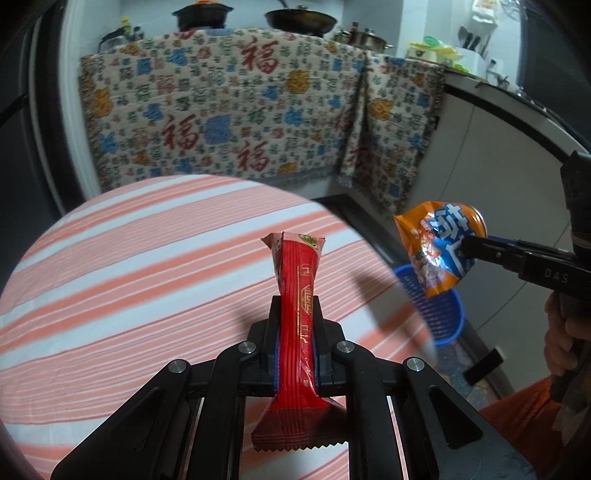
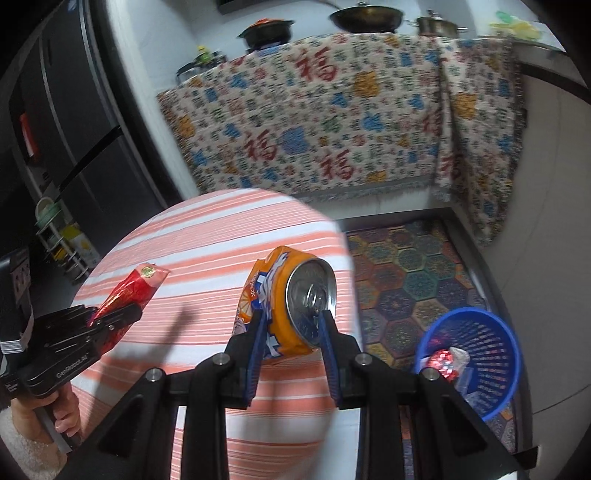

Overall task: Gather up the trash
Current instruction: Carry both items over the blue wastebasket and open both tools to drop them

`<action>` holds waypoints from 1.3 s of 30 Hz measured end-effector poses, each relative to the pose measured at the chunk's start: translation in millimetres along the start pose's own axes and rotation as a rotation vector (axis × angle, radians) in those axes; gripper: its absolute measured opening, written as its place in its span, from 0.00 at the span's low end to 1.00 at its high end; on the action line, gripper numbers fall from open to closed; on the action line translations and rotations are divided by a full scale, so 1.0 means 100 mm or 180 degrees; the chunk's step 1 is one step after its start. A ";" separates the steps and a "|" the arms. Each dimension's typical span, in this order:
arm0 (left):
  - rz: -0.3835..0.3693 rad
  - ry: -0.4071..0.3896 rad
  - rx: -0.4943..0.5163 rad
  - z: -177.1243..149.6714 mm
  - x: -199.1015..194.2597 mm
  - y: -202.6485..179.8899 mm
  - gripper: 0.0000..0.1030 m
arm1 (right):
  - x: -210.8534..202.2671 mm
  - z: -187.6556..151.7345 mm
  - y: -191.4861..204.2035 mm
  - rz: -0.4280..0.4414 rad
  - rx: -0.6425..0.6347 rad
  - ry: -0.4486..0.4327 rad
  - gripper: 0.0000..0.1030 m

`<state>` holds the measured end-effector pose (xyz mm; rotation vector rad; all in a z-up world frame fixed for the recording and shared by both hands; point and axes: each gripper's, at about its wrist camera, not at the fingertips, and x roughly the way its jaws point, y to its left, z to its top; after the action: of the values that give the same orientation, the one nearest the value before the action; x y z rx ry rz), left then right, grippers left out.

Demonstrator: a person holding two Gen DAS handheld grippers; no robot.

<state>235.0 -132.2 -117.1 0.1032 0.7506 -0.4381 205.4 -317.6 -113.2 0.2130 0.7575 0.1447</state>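
Note:
My left gripper (image 1: 295,314) is shut on a red snack wrapper (image 1: 297,295) and holds it upright above the striped round table (image 1: 129,258). My right gripper (image 2: 291,317) is shut on a crushed orange soda can (image 2: 288,302), held above the table's right edge. The can (image 1: 439,247) and right gripper (image 1: 465,251) also show in the left wrist view, above the blue basket (image 1: 443,314). The left gripper (image 2: 129,314) and wrapper (image 2: 136,288) show at the left of the right wrist view. The blue trash basket (image 2: 491,354) stands on the floor to the right and holds some trash (image 2: 443,363).
A patterned cloth (image 1: 240,110) hangs over the counter behind the table, with pans (image 1: 299,20) on top. A hexagon-patterned mat (image 2: 406,266) covers the floor by the basket. A dark fridge (image 2: 55,129) and a small rack (image 2: 62,240) stand at the left.

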 end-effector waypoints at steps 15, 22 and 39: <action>-0.1080 0.0475 0.0354 0.46 1.27 -1.74 0.10 | -0.01 -0.09 -2.05 -0.0882 0.0590 0.0285 0.28; -0.1205 0.0884 0.0327 0.31 2.20 -2.28 0.11 | 0.47 -0.40 -2.91 -0.0864 0.0845 0.0704 0.28; -0.0896 0.0718 0.0346 0.35 2.13 -2.54 0.98 | 0.33 -0.68 -3.57 -0.0954 0.1528 0.0521 0.76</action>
<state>287.6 -444.8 -220.2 0.1513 0.9681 -0.7444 201.3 -647.5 -269.7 0.5437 0.9714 -0.3122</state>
